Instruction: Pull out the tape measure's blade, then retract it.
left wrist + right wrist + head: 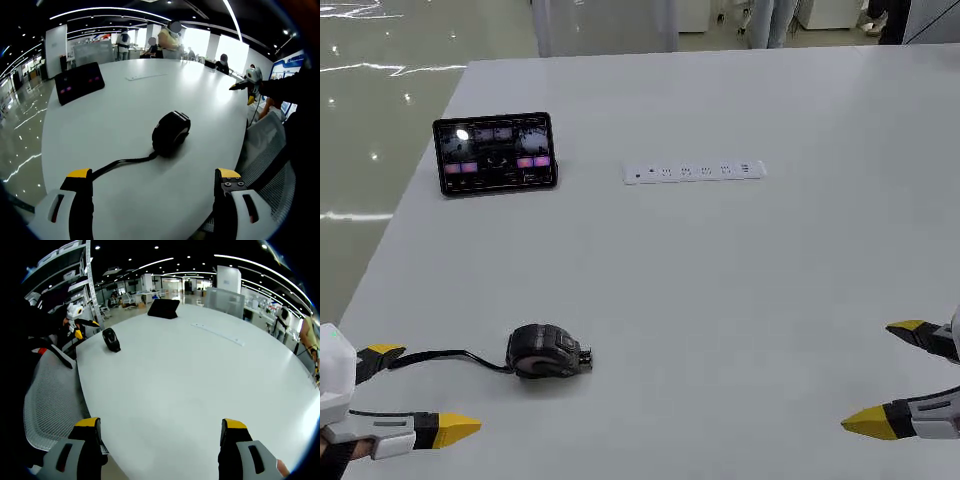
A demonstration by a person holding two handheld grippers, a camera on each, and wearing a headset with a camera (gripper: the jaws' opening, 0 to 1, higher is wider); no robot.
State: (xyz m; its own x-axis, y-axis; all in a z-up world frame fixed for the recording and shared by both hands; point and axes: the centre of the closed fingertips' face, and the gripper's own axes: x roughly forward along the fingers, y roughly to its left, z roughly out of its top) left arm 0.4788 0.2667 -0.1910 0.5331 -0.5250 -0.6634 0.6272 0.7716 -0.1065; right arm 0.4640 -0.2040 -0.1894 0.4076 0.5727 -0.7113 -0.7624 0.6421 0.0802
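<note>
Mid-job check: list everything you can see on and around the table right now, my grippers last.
tape measure: one, black, on the table's near left, no blade drawn out.
strap: one, black, runs from the tape measure to the left gripper's jaw.
tablet: one, black, screen lit, propped up at far left.
power strip: one, white, flat at far middle.
table: one, white.
chair: one, grey mesh, at the table's near edge.
left gripper: one, white, yellow tips, open, at the strap's end.
right gripper: one, white, yellow tips, open, over bare table at right.
</note>
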